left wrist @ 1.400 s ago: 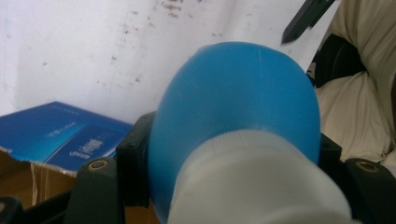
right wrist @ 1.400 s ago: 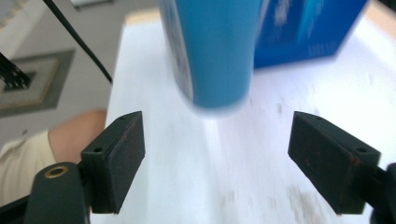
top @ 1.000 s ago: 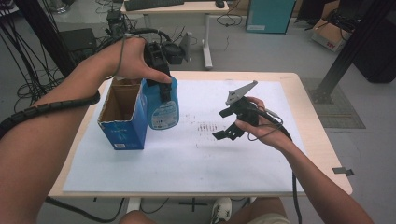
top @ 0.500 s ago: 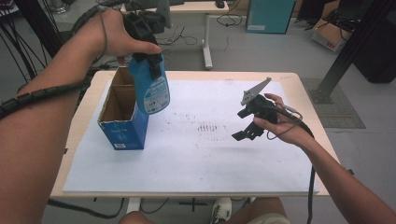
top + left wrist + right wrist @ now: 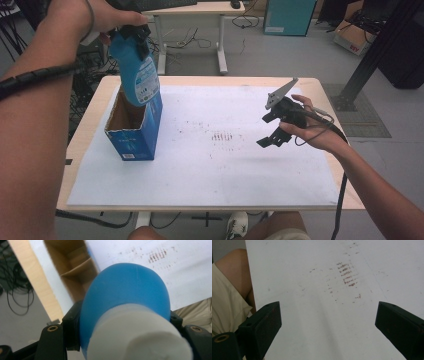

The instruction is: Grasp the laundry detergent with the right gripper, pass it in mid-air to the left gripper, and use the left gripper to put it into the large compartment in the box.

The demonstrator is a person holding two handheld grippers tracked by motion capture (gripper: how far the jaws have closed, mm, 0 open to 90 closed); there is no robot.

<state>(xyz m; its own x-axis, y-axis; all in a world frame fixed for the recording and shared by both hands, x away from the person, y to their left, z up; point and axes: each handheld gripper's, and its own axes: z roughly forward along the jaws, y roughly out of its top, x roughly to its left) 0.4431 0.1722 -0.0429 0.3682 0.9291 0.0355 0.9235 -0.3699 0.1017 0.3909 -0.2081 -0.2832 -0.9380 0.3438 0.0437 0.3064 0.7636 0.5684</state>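
My left claw (image 5: 131, 36) is clamped around the neck of a blue plastic bottle with a white cap (image 5: 136, 75), holding it tilted in the air right above the open top of the blue cardboard box (image 5: 131, 132); the bottle's base hangs at the box's mouth. In the left gripper view the bottle (image 5: 127, 297) looms between my jaws, with the box's brown inside (image 5: 72, 270) beyond it. My right claw (image 5: 274, 131) hangs well to the right of the box, jaws spread wide and empty above the white paper sheet (image 5: 210, 165) covering the wooden tabletop (image 5: 85, 125).
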